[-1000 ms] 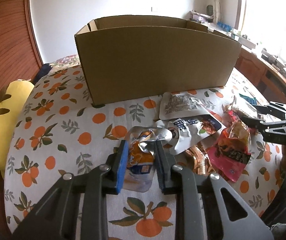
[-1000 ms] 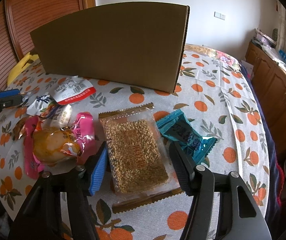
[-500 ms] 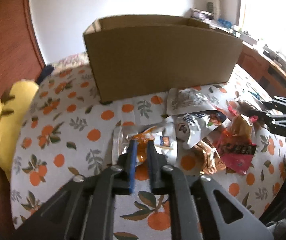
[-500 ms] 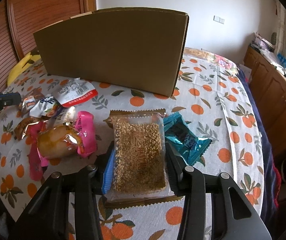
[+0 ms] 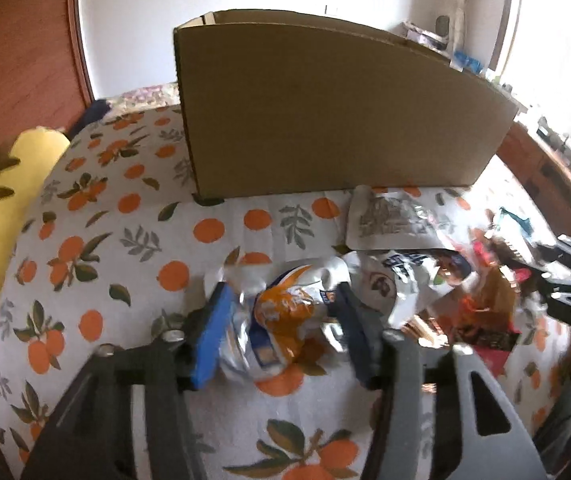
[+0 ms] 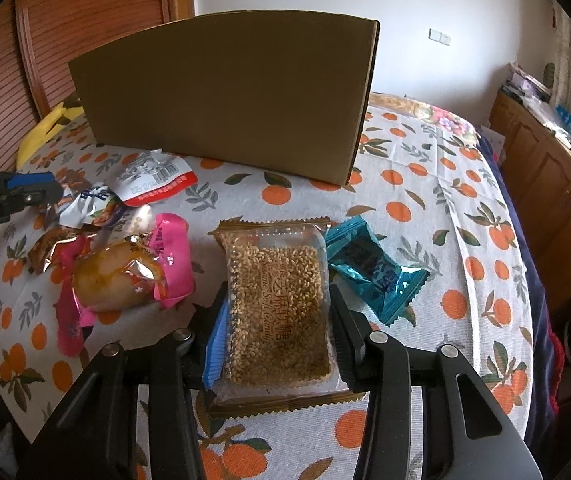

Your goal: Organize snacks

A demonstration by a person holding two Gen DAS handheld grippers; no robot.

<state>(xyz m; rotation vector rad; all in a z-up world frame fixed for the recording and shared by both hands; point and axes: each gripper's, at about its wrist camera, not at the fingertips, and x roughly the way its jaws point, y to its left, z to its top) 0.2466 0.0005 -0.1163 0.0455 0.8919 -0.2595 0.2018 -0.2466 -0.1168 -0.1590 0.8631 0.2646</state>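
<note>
Near the worktop's front edge, the sesame candy pack (image 6: 277, 304) is held lengthwise in the right gripper (image 6: 275, 344), pointing at the cardboard box (image 6: 225, 96) straight ahead, toward the far edge.

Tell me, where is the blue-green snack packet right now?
In the right wrist view the blue-green packet lies on the orange-print cloth, just right of the sesame candy pack, in front of the cardboard box.

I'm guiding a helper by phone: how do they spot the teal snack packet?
Find the tall cardboard box on the orange-print cloth. Nearer than its right end lies a clear sesame candy pack; the teal packet is just right of it, the only blue-green wrapper.
</note>
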